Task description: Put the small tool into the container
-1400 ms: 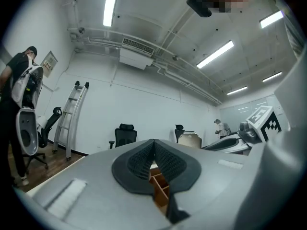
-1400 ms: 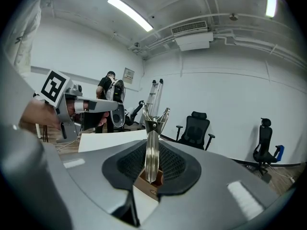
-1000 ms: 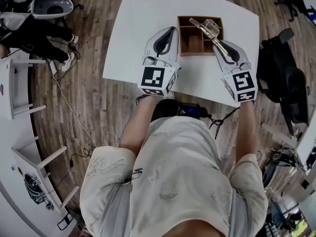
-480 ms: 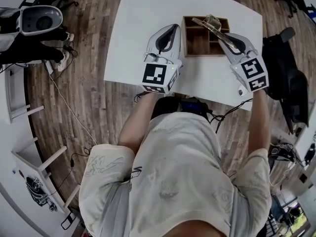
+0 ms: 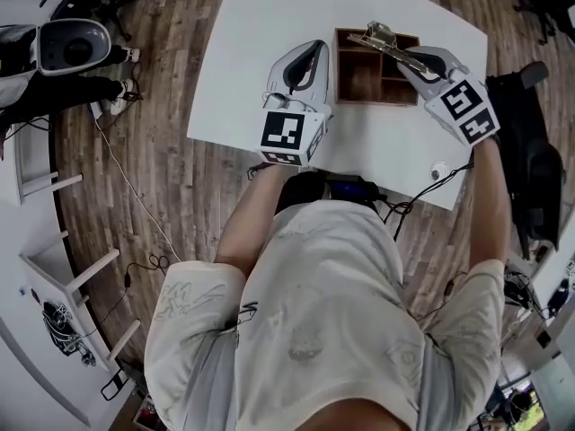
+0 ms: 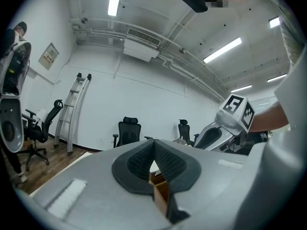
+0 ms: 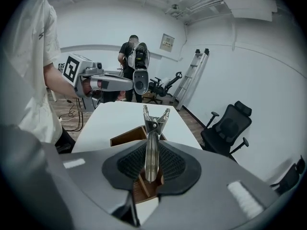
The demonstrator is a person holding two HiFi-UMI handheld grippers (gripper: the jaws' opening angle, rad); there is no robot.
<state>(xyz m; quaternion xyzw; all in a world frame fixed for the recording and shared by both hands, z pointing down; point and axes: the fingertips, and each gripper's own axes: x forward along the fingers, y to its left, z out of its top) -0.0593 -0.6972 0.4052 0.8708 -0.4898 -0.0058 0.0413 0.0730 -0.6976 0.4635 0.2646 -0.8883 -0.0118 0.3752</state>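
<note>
Should the grip slacken, hazards by item: counter, where the tool could bounce out; container, below and ahead of the right fingers, whose dividers may snag the tip; left gripper, fingers together, holding nothing; right gripper, fingers clamped on the tool's tail, which may pivot.
</note>
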